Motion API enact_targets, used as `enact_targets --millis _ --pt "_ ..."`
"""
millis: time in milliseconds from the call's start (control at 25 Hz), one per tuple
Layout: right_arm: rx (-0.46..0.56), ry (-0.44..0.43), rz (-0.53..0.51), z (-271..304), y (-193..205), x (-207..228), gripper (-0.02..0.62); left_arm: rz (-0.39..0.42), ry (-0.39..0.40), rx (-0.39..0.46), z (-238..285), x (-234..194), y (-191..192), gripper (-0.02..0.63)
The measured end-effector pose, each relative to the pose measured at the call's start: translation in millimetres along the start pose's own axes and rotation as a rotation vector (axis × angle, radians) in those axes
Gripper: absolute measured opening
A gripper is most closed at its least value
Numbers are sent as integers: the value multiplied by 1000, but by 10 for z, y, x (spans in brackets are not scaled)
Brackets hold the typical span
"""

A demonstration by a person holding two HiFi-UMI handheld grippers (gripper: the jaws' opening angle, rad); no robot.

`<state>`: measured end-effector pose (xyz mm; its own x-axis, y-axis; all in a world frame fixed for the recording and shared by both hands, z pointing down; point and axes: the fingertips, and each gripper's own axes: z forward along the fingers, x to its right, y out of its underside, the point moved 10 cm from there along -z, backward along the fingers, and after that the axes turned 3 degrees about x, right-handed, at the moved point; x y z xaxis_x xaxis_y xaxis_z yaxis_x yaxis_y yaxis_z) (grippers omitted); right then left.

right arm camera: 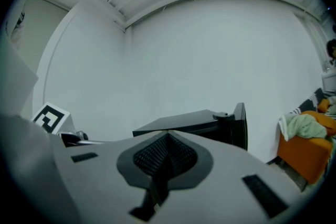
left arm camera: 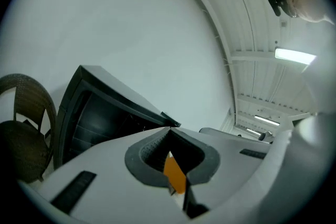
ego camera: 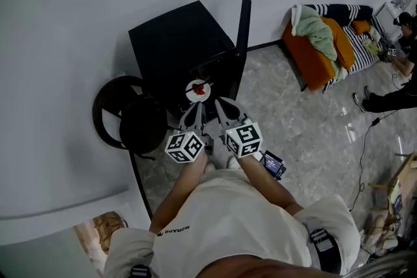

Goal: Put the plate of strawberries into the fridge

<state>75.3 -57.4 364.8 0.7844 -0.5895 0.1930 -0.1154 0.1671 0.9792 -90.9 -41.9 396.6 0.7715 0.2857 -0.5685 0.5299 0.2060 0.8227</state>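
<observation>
A white plate of red strawberries [ego camera: 197, 90] lies in the open front of the black fridge [ego camera: 177, 43], seemingly on a shelf. The fridge door [ego camera: 243, 29] stands swung out to the right. My left gripper [ego camera: 197, 106] and right gripper [ego camera: 220, 101] hover side by side just short of the plate, apart from it, both pointing at the fridge. The left gripper [left arm camera: 169, 128] is shut with nothing between its jaws, and the fridge [left arm camera: 97, 113] shows to its left. The right gripper [right arm camera: 168, 134] is shut and empty too, with the fridge [right arm camera: 191, 124] behind its tips.
A round dark wicker chair [ego camera: 127, 119] stands left of the fridge against the wall. An orange sofa [ego camera: 316, 52] with bedding sits at the far right, with a seated person [ego camera: 397, 91] and cables on the floor beyond it.
</observation>
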Motion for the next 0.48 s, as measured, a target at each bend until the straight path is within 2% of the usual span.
enact_targets --millis 480 --pt "56 -11 -60 120 -199 -3 12 284 25 48 115 309 -334 0"
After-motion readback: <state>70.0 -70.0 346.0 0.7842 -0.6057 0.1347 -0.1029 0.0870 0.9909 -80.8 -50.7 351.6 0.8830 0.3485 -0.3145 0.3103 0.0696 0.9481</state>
